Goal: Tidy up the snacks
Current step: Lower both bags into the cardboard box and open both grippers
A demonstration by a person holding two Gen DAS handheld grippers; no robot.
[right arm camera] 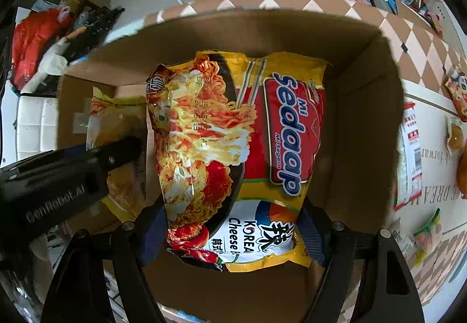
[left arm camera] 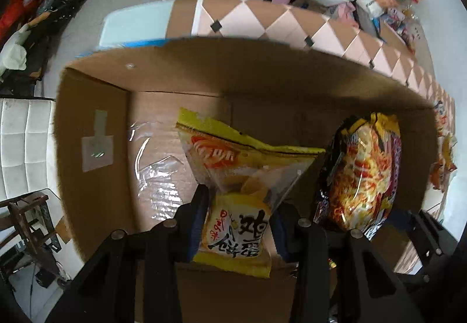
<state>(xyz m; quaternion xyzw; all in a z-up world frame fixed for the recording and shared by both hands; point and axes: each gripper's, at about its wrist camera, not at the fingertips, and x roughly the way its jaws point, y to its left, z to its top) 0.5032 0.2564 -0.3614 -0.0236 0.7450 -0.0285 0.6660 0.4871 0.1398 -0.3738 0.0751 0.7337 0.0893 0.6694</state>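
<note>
snacks are being gathered into the cardboard box [left arm camera: 96, 107]. the yellow biscuit packet [left arm camera: 233, 200] is pinched at its lower end by the left gripper [left arm camera: 239, 223] and hangs over the box floor, left of the noodle packet [right arm camera: 233, 148], which is clamped at its bottom edge by the right gripper [right arm camera: 233, 235]. both are held by one end, probably so they can be lowered side by side. more snacks are seen on the worktop [right arm camera: 432, 107] beside the box.
</note>
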